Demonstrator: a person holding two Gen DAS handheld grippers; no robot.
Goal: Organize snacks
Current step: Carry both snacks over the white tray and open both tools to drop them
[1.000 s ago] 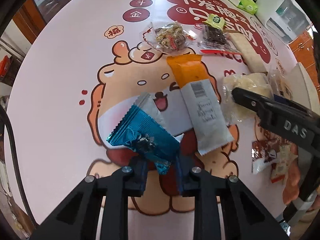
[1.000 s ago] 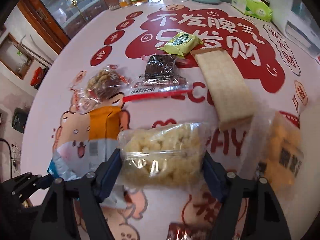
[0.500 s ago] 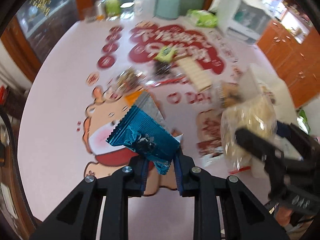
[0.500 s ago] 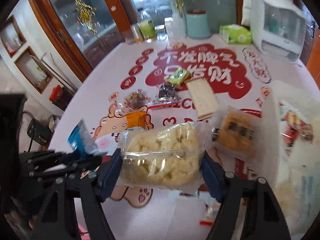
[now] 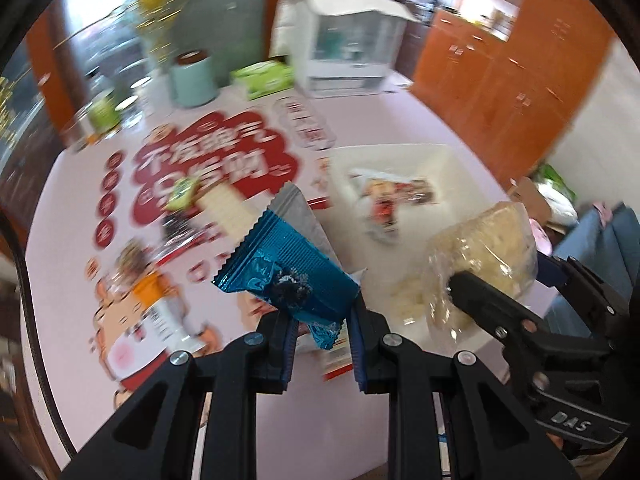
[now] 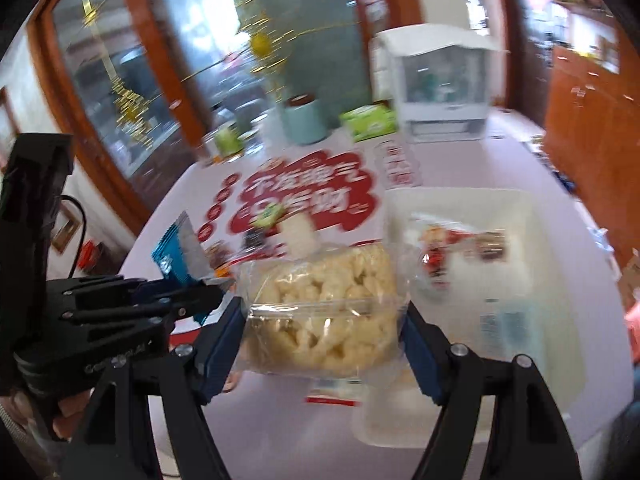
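My left gripper [image 5: 322,334] is shut on the lower end of a blue foil snack packet [image 5: 282,270], held up above the table. In the right wrist view the same blue packet [image 6: 172,258] shows at the left, in the left gripper [image 6: 208,294]. My right gripper [image 6: 322,340] is shut on a clear bag of pale puffed snacks [image 6: 324,312], lifted off the table. That clear bag [image 5: 486,260] hangs over the near corner of a white bin [image 5: 452,164]. The white bin [image 6: 520,216] holds a red-printed snack pack [image 6: 448,250].
Several snacks lie on the pink printed tablecloth [image 5: 80,288]: an orange-and-white packet [image 5: 158,300], a cracker pack [image 5: 224,204], a green packet [image 5: 182,194]. At the back stand a teal canister [image 5: 194,80], a green tissue pack [image 5: 264,78] and a white appliance [image 5: 348,52].
Both grippers have risen from the table with their packets and swung right, towards the white bin. The bin, out of view a second ago, now lies under the clear bag.
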